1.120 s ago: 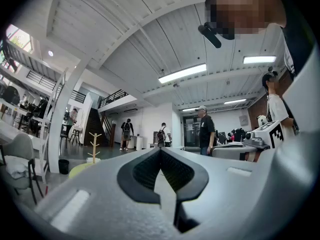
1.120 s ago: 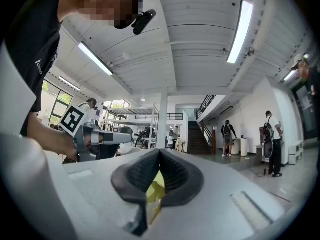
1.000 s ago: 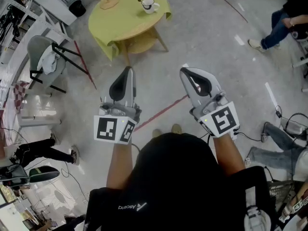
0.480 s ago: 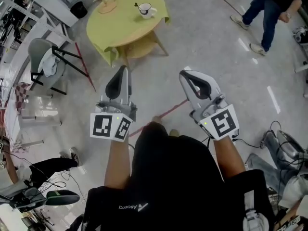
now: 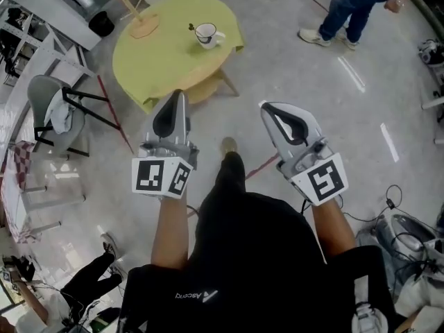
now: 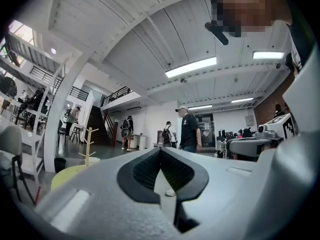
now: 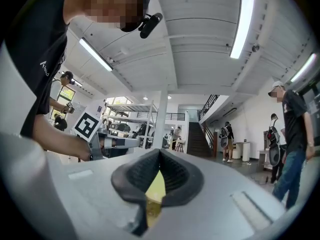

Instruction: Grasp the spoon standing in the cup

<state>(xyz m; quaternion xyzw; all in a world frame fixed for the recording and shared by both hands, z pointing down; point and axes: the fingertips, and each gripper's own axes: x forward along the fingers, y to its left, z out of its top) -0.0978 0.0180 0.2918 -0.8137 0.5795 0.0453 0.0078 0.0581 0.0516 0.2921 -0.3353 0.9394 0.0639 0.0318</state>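
Observation:
A white cup (image 5: 207, 36) stands on the round yellow-green table (image 5: 156, 64) at the top of the head view, with a dark spoon (image 5: 192, 28) upright in it. Both grippers are held out over the floor, well short of the table. My left gripper (image 5: 180, 94) has its jaws pressed together with nothing between them, and its tip (image 6: 160, 149) points at the room beyond. My right gripper (image 5: 266, 105) is also shut and empty; through the slit behind its tip (image 7: 160, 151) a strip of the yellow table shows.
A wooden peg stand (image 5: 134, 17) sits on the table's far side. A grey chair (image 5: 54, 107) and a black bin (image 5: 101, 23) stand to the left. A person in jeans (image 5: 352, 5) walks at the top right. Cables (image 5: 388, 200) lie at the right.
The table with the cup has come nearer and lower in the head view. The person at the right has walked across to the top. Both grippers stay shut.

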